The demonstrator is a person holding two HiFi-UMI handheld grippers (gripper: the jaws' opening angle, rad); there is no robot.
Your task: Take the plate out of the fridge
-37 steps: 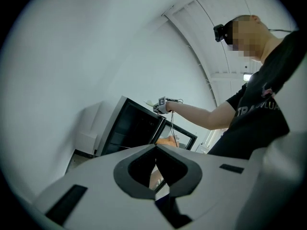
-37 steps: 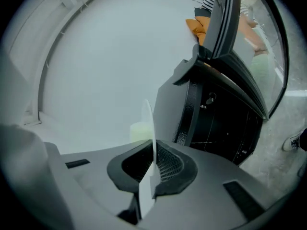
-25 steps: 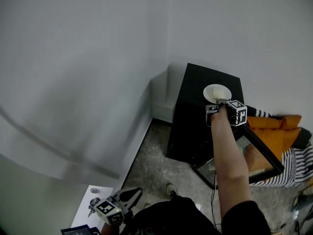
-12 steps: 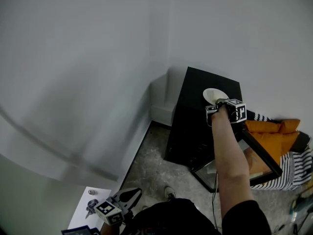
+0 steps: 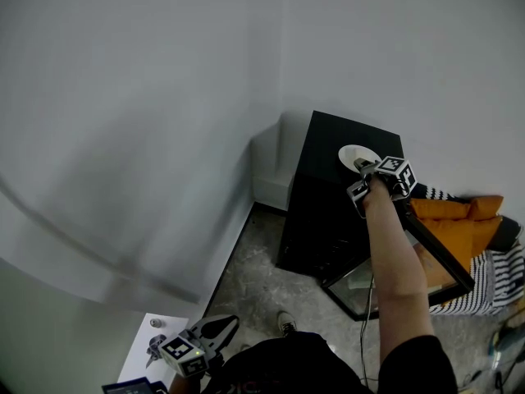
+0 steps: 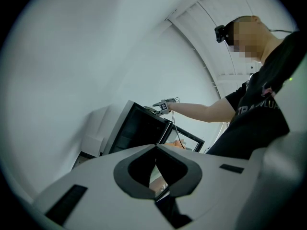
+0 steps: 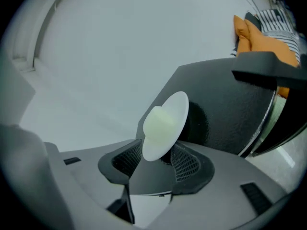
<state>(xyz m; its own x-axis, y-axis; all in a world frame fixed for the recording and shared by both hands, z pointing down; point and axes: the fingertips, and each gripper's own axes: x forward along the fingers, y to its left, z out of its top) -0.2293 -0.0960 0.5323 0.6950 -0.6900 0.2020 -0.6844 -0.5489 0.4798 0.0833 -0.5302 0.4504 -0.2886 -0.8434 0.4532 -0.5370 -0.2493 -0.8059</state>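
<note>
A small white plate (image 5: 353,153) lies on top of the black mini fridge (image 5: 324,208), near its back. In the right gripper view the plate (image 7: 169,116) has a pale round lump at its middle, and its near rim reaches in between my right gripper's (image 7: 156,158) jaws. Those jaws have just been opening and now stand apart, their pads off the rim. My right gripper (image 5: 366,169) sits at the plate's near edge. My left gripper (image 5: 221,330) hangs low at the bottom left, far from the fridge, shut and empty (image 6: 155,148).
The fridge door (image 5: 439,257) hangs open to the right. Beyond it lie an orange cushion (image 5: 459,218) and striped cloth (image 5: 502,284). A white box (image 5: 269,164) stands in the wall corner left of the fridge. A white sheet (image 5: 148,345) lies by my left gripper.
My right gripper has rolled and its jaws have opened, letting go of the plate. The plate now rests flatter on the fridge top. The left gripper has not moved.
</note>
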